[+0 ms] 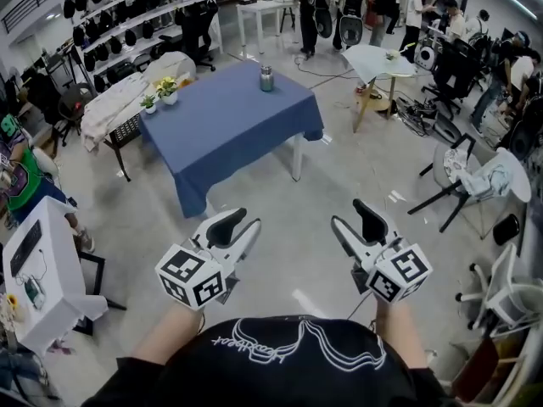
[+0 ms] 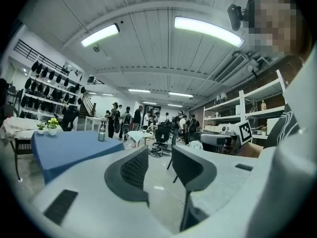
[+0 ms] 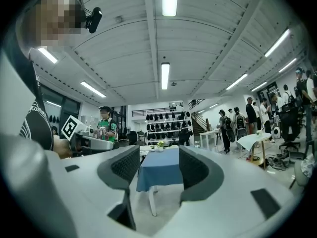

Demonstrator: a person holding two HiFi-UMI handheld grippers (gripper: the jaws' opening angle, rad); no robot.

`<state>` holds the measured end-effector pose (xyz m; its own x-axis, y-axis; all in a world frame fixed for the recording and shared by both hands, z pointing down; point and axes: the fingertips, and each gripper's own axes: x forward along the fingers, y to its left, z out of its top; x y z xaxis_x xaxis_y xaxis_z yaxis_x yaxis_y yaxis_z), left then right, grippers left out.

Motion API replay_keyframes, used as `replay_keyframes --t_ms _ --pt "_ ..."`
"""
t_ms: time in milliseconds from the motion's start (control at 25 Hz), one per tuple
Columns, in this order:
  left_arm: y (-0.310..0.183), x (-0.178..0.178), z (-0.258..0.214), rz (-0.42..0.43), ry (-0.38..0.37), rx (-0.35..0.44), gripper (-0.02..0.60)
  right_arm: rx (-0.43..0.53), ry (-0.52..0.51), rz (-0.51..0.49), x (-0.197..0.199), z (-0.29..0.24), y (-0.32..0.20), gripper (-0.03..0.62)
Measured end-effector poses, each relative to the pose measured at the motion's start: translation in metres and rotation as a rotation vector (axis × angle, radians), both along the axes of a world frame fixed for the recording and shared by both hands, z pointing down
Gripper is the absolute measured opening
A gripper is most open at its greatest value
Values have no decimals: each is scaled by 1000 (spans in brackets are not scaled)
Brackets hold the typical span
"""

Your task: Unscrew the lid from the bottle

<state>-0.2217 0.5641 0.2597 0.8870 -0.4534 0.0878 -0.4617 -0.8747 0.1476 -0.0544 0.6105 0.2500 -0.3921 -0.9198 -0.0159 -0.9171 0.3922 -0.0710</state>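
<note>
The bottle (image 1: 266,78), a small metal one with its lid on, stands upright near the far edge of the blue-clothed table (image 1: 229,125). Both grippers are held low over the floor, well short of the table. My left gripper (image 1: 241,225) is open with nothing between its jaws, and so is my right gripper (image 1: 353,220). In the left gripper view the bottle (image 2: 101,131) shows far off on the table (image 2: 69,150), left of the open left gripper (image 2: 159,168). The right gripper view frames the blue table (image 3: 161,175) between the open right gripper's (image 3: 159,165) jaws.
Two small potted plants (image 1: 161,91) stand at the table's left corner. A cloth-covered side table (image 1: 119,104) adjoins it on the left. A round white table (image 1: 379,60), chairs (image 1: 475,176) and several people stand at the right and back. A white stand (image 1: 42,270) is near left.
</note>
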Motion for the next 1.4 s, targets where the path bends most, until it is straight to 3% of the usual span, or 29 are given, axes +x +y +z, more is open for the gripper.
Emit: replay_keyframes --t_ms 120,280,640,840,1160,1400 --pt "-5 7 6 13 -6 2 191 0 -6 -4 5 1 -7 270" --pt "-23 15 20 15 -30 -16 234 -12 -1 -3 12 6 -23 301" --pt "-103 36 63 28 -38 -29 265 -63 -21 22 32 52 -94 327" --pt "-190 61 77 54 -50 -49 267 -111 -19 29 48 66 -175 333" --pt "-372 107 86 81 -110 -48 267 -146 -4 11 77 62 -356 339" --pt "-495 119 99 -30 -113 -66 267 -196 -8 12 99 73 -457 341"
